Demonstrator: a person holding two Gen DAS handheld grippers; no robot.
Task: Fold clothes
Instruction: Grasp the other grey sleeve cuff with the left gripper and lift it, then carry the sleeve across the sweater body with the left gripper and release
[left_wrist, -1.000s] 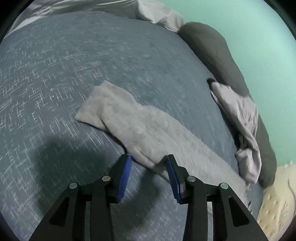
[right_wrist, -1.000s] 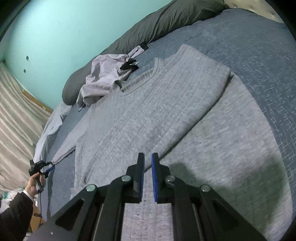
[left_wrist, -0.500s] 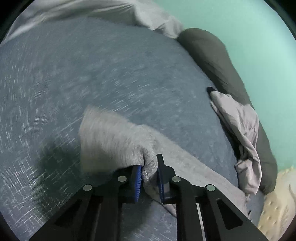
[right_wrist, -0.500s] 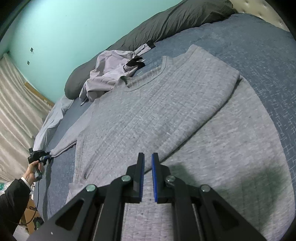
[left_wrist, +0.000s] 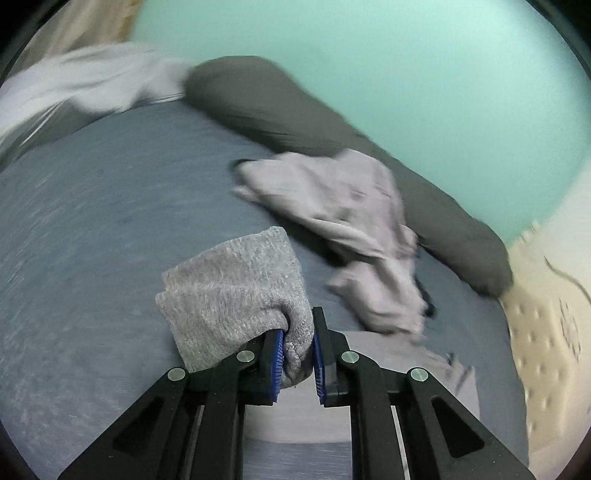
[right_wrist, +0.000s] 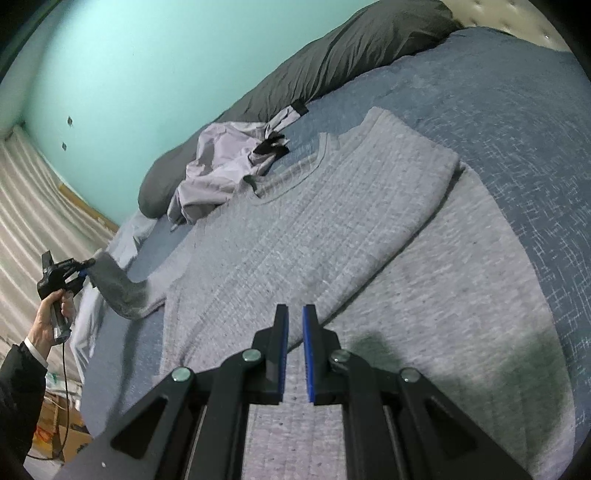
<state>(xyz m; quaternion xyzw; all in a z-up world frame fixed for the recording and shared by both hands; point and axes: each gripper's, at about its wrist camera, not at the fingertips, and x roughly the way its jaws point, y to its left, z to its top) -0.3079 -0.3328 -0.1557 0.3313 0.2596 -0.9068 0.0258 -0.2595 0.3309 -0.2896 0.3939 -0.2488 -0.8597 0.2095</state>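
Your left gripper (left_wrist: 298, 347) is clamped on the cuff end of the grey sweater's sleeve (left_wrist: 236, 291), with the knit bunched between the blue pads and flopping out past them. Its jaws closed on that cloth within the last second; a second ago they stood open over the flat sleeve, and now the cuff hangs clear above the blue bedspread (left_wrist: 110, 221).

Seen from the right wrist, the grey sweater (right_wrist: 332, 221) lies flat across the bed, neckline toward the dark pillow (right_wrist: 332, 62) and the crumpled pale garment (right_wrist: 218, 162). The sleeve's long axis runs from your left hand (right_wrist: 55, 314) to the shoulder, and the body lies beyond that. So the fold probably goes inward: carry the cuff along that line, across the chest, keeping it above the fabric so it does not drag the shoulder.

Your right gripper (right_wrist: 294, 347) is closed on nothing, its pads nearly touching, poised above the near part of the sweater. It is the nearer hand to the hem, well apart from the sleeve; it can pin the body if the cloth shifts.
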